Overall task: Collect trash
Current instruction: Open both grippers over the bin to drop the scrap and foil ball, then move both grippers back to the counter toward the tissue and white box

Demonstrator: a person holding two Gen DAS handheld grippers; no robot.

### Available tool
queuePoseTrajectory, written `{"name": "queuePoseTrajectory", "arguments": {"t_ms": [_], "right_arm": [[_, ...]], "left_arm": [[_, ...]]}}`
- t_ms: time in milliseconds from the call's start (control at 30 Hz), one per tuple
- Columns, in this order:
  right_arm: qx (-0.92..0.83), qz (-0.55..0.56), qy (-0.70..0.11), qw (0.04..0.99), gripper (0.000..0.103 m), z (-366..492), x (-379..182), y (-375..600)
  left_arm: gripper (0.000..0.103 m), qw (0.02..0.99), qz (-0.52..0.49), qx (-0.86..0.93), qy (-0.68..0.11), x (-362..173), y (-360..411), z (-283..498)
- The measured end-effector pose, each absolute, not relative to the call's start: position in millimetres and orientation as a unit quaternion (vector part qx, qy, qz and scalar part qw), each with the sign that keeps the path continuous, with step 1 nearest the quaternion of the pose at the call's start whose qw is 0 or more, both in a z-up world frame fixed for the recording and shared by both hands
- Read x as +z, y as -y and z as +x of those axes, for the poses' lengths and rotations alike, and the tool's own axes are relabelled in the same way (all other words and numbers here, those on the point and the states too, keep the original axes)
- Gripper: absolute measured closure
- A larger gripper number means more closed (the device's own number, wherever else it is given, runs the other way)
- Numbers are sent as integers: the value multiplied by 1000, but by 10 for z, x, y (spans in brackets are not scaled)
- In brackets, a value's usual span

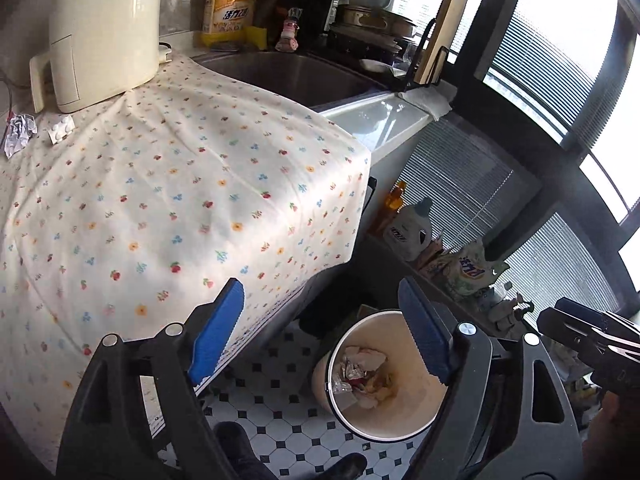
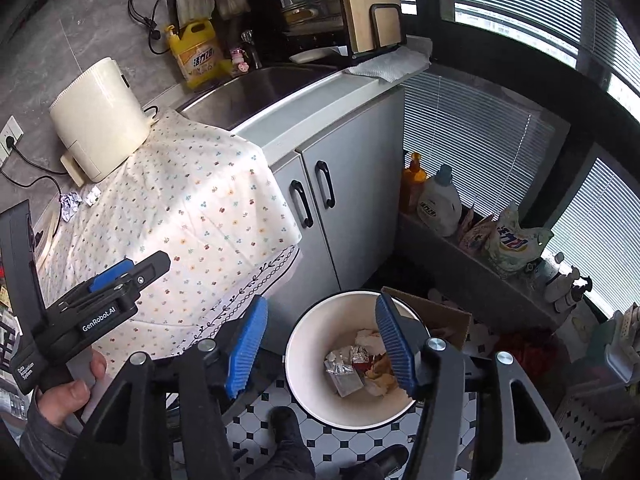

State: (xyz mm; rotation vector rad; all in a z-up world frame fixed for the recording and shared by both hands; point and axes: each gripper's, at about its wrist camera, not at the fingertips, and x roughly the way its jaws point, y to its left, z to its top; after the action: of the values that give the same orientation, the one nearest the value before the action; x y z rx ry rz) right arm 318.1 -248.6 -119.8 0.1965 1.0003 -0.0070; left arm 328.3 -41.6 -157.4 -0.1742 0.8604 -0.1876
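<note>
A white trash bin (image 1: 400, 420) (image 2: 308, 344) stands on the tiled floor beside the counter, holding foil scraps (image 2: 346, 368) and crumpled wrappers (image 1: 362, 372). My left gripper (image 1: 320, 332) is open and empty, above the counter edge and the bin. My right gripper (image 2: 320, 344) is open and empty, directly above the bin. On the floral cloth (image 1: 180, 200) (image 2: 192, 208), a crumpled paper (image 1: 18, 134) (image 2: 70, 204) and a white blister pack (image 1: 60, 128) (image 2: 93, 196) lie at the far left, near the cream appliance (image 1: 104, 28) (image 2: 100, 120).
A sink (image 2: 260, 88), yellow detergent bottle (image 2: 198, 54), dish rack and cutting board (image 2: 368, 0) sit at the back. Grey cabinet doors (image 2: 340, 200) face the bin. Bottles and a detergent bag (image 2: 512, 244) line the window ledge. A cardboard box (image 2: 436, 312) stands behind the bin.
</note>
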Motion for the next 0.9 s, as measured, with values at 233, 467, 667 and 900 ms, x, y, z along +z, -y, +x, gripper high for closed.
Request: {"name": "queuePoseTrajectory", "arguments": {"t_ms": [233,467,667,900], "right_arm": [[22,87,-461,883,39,3392,-1034,1992],[51,76,-448,889,36,3582,-906,1477],[78,64,-438,893,28,3721,-825,976],[108,61,-423,897,27,3908,-766,418]], "left_arm": [[19,913,-104,-49,-392,-1291,-207,3295],[16,920,-116,-12,-374,-1103,-777,3238],[14,925,-125,19,-357,-1014,-1266,3177],[13,930,-135,56,-338,-929,-1853,3104]]}}
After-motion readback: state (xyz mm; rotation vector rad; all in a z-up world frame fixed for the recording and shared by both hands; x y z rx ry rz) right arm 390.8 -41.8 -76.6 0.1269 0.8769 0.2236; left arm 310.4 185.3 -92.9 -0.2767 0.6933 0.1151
